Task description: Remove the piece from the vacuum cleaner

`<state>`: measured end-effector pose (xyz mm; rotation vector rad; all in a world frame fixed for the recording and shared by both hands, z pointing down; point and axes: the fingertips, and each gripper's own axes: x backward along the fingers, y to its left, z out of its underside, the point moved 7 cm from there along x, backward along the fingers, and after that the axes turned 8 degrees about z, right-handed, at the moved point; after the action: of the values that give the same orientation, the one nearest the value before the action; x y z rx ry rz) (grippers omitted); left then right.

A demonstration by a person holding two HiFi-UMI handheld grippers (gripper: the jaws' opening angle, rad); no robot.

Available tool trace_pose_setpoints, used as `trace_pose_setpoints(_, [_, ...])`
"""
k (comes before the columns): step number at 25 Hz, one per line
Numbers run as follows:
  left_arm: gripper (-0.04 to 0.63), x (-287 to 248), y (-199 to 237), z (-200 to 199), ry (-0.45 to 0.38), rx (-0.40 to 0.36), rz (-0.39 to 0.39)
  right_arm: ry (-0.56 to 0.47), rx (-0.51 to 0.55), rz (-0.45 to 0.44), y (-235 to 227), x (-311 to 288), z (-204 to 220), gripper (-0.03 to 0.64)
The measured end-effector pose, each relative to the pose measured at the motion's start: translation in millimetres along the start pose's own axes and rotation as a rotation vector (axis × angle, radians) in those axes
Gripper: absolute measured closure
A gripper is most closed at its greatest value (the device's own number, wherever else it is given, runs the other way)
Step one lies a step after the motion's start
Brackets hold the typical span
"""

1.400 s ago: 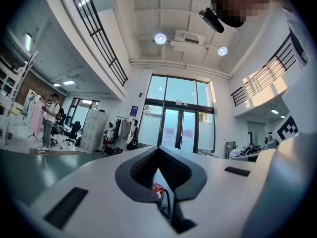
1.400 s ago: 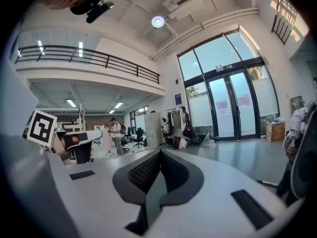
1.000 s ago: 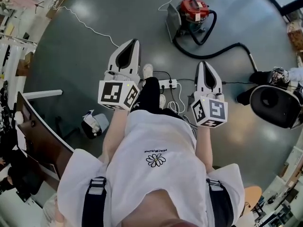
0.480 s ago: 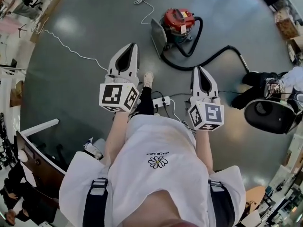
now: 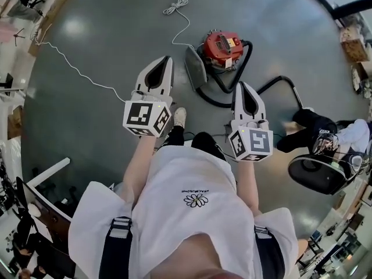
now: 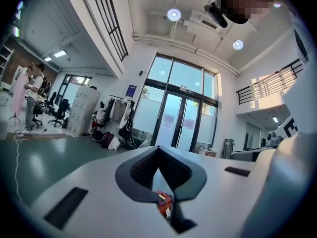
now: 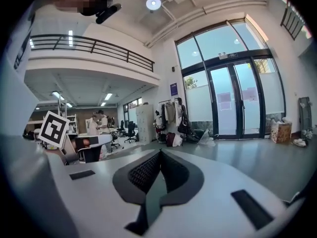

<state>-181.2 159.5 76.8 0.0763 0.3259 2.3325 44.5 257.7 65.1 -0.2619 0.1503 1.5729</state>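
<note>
A red canister vacuum cleaner [image 5: 224,44] stands on the grey floor ahead of me. Its black hose [image 5: 278,81] loops off to the right, and a grey flat piece [image 5: 195,67] leans at its left side. My left gripper [image 5: 167,59] is held in the air just left of that piece, shut and empty. My right gripper [image 5: 243,85] hovers below and right of the vacuum, also shut on nothing. In the left gripper view the shut jaws [image 6: 158,148] meet at their tips, and the red vacuum [image 6: 165,205] shows through the gap beneath them. The right gripper's jaws [image 7: 160,152] are likewise closed.
A white cord [image 5: 75,70] trails across the floor from the far left, ending in a coil [image 5: 176,6] beyond the vacuum. A round black seat [image 5: 314,172] and a person's legs [image 5: 305,127] are at the right. Desks line the left edge [image 5: 40,185]. My white shoe [image 5: 179,117] is below the left gripper.
I have stepped toward the vacuum cleaner, which now sits lower in the head view and close to both gripper tips. Both grippers stay shut and empty.
</note>
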Motion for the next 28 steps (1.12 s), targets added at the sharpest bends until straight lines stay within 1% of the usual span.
trace_pose_setpoints(3, [0.591, -36, 15, -7, 0.013, -0.003, 0.008, 0.002, -0.051, 0.024, -11, -32, -8, 0.604])
trace_pose_setpoints(5, [0.591, -58, 18, -3, 0.03, 0.004, 0.012, 0.012, -0.058, 0.021, -19, -53, -10, 0.605])
trace_pose_setpoints(8, [0.591, -89, 18, 12, 0.061, 0.017, 0.01, 0.022, -0.04, 0.006, -36, -83, -9, 0.604])
trace_pose_setpoints(10, [0.591, -106, 20, 22, 0.088, 0.022, -0.005, 0.044, -0.054, -0.011, -50, -104, -4, 0.604])
trace_pose_setpoints(12, [0.591, -121, 20, 32, 0.133, 0.025, -0.024, 0.079, -0.08, -0.037, -64, -123, 0, 0.604])
trace_pose_setpoints(14, [0.591, -138, 22, 44, 0.174, 0.033, -0.037, 0.09, -0.087, -0.066, -78, -144, 1, 0.604])
trace_pose_setpoints(16, [0.591, -154, 29, 62, 0.208, 0.06, -0.057, 0.118, -0.092, -0.073, -92, -168, 16, 0.604])
trace_pose_setpoints(19, [0.591, -180, 48, 110, 0.258, 0.133, -0.072, 0.181, -0.122, -0.083, -112, -220, 61, 0.604])
trace_pose_setpoints(22, [0.591, -206, 68, 185, 0.337, 0.232, -0.067, 0.27, -0.151, -0.098, -127, -279, 121, 0.604])
trace_pose_setpoints(24, [0.591, -219, 77, 240, 0.402, 0.32, -0.073, 0.333, -0.132, -0.112, -133, -312, 162, 0.606])
trace_pose_setpoints(26, [0.586, -233, 85, 293, 0.461, 0.417, -0.078, 0.394, -0.084, -0.13, -138, -345, 204, 0.604])
trace_pose_setpoints(27, [0.551, -240, 89, 318, 0.496, 0.455, -0.074, 0.427, -0.055, -0.142, -140, -362, 226, 0.604])
trace_pose_setpoints(28, [0.499, -247, 91, 342, 0.537, 0.484, -0.064, 0.458, -0.024, -0.156, -142, -377, 246, 0.604])
